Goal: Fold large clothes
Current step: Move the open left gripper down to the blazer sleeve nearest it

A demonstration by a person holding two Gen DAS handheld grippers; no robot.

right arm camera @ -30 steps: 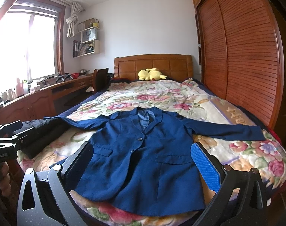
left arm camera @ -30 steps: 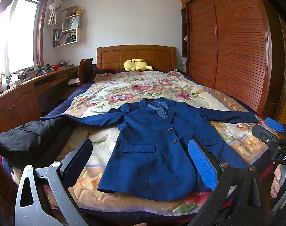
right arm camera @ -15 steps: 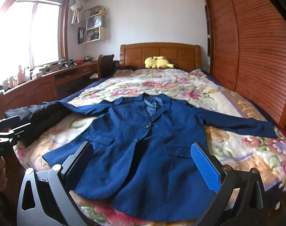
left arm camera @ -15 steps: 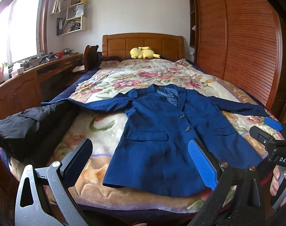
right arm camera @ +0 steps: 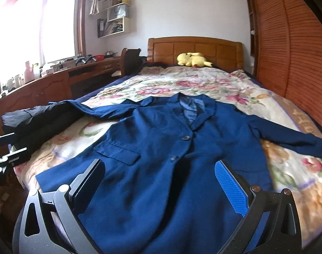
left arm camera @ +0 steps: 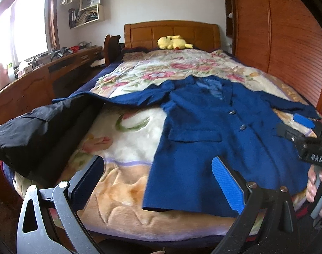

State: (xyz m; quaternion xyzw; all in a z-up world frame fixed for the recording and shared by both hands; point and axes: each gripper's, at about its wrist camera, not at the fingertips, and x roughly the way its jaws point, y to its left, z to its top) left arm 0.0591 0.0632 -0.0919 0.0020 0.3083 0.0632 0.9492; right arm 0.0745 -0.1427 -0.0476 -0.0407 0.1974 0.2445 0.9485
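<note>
We see the bed (left arm camera: 127, 131) fill both views, its floral cover bare to the left of the jacket (right arm camera: 165, 158) and up toward the headboard (right arm camera: 194, 48). The jacket lies flat and face up across the near half, buttoned, sleeves spread out to either side, hem at the foot edge.

From the left wrist we get the hem line and the foot edge of the bed under it, plus the right gripper (left arm camera: 305, 135) and the hand (left arm camera: 318, 188) holding it at the right rim. The right wrist hides that hem behind its own frame, but shows the whole right sleeve running out near the bed's edge by the wardrobe (right arm camera: 292, 53), and a bit of the left gripper (right arm camera: 2, 154) at the left rim.

A black garment (left arm camera: 40, 131) is heaped on the near left corner, with the jacket's left sleeve reaching over it. A yellow plush (right arm camera: 192, 59) sits by the headboard, well apart from the jacket.

Both grippers' fingers (left arm camera: 226, 182) (right arm camera: 230, 186) stand wide and hold nothing; the right pair is over the jacket's lower front, the left pair near its left hem corner.
</note>
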